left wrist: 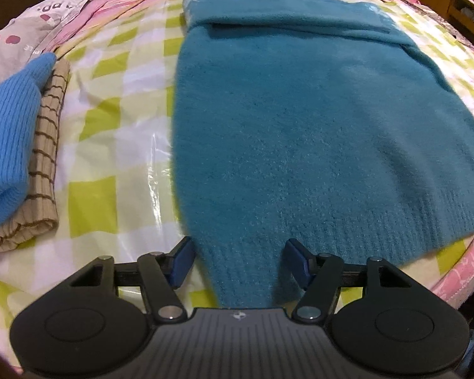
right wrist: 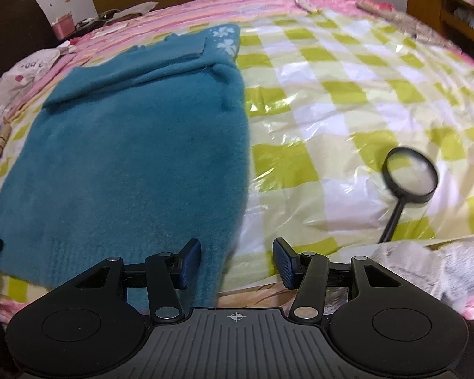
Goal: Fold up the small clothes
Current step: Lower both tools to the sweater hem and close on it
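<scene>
A teal fuzzy sweater point(left wrist: 300, 126) lies flat on the green-and-white checked plastic sheet point(left wrist: 117, 101), its sleeves folded in across the top. My left gripper point(left wrist: 240, 262) is open, and the sweater's near left hem corner lies between its blue pads. In the right wrist view the sweater point(right wrist: 136, 145) fills the left half. My right gripper point(right wrist: 238, 262) is open, its left pad point(right wrist: 189, 262) over the sweater's near right hem corner. Neither gripper is closed on the cloth.
A folded blue knit point(left wrist: 6, 139) sits on a folded beige striped garment point(left wrist: 44, 164) at the left. A black magnifying glass point(right wrist: 409, 180) lies on the sheet at the right. A grey-white fluffy item point(right wrist: 433, 268) lies by the near right edge. A pillow point(left wrist: 25, 28) lies at the back left.
</scene>
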